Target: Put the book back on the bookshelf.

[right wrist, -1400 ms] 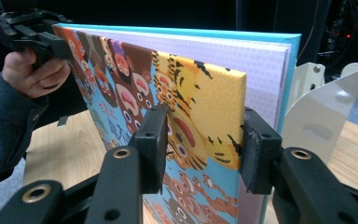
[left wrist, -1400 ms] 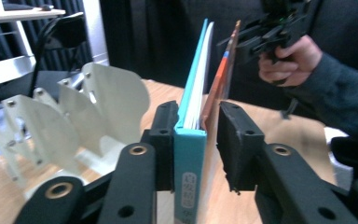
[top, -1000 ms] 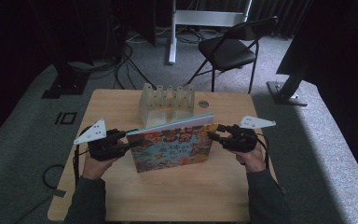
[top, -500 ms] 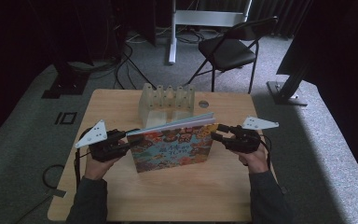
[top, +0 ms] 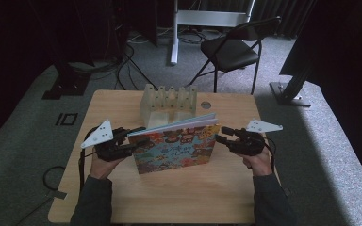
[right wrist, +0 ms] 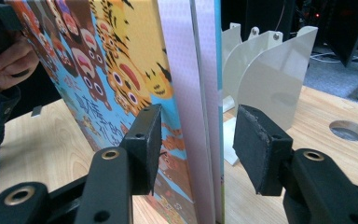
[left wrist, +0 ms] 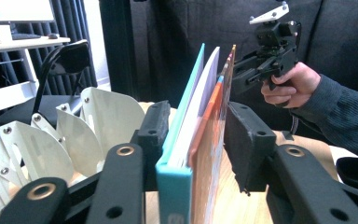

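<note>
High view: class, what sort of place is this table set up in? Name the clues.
Probably a lab or recording studio, not a home: dark curtains surround the wooden table, black cables trail over grey carpet, and a black folding chair and a white metal stand sit behind.

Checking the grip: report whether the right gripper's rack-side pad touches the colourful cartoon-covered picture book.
Apart. Right gripper view shows a gap between that pad and the book.
</note>
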A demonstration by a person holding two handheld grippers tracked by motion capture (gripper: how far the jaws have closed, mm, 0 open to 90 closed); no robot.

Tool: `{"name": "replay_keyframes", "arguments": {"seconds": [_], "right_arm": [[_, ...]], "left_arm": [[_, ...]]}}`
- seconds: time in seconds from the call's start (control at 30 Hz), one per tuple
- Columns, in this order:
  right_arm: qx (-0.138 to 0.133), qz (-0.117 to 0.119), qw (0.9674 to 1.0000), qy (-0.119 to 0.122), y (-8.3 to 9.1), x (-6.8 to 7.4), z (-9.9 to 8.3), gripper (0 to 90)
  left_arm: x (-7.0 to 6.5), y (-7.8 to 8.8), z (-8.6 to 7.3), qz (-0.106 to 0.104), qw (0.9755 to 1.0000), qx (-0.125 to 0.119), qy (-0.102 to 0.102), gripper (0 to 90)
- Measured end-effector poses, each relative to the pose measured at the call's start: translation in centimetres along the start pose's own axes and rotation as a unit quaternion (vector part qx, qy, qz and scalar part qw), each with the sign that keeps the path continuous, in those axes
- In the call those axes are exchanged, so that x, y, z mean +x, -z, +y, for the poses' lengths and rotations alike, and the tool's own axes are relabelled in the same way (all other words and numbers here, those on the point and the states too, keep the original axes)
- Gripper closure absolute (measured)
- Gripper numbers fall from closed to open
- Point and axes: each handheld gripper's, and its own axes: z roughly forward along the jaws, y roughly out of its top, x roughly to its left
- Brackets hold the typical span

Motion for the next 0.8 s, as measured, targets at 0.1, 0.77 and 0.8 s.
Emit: {"name": "replay_keyframes", "arguments": {"seconds": [0.1,0.77,0.8], "right_arm": [[0.001,-0.002,1.0000,-0.002,0.0,-0.1,-0.2,51.5],[0.006,-0.010,0.9998,-0.015,0.3,-0.7,-1.4,51.2],[0.007,-0.011,0.9998,-0.015,0.4,-0.8,-1.5,51.2]], "left_arm": [[0.0,-0.4,0.1,-0.004,1.0000,0.001,0.003,59.9],[0.1,-1.5,-0.2,-0.010,0.9999,-0.001,0.001,62.2],[0.1,-1.6,-0.2,-0.011,0.9999,-0.002,0.001,62.3]]}}
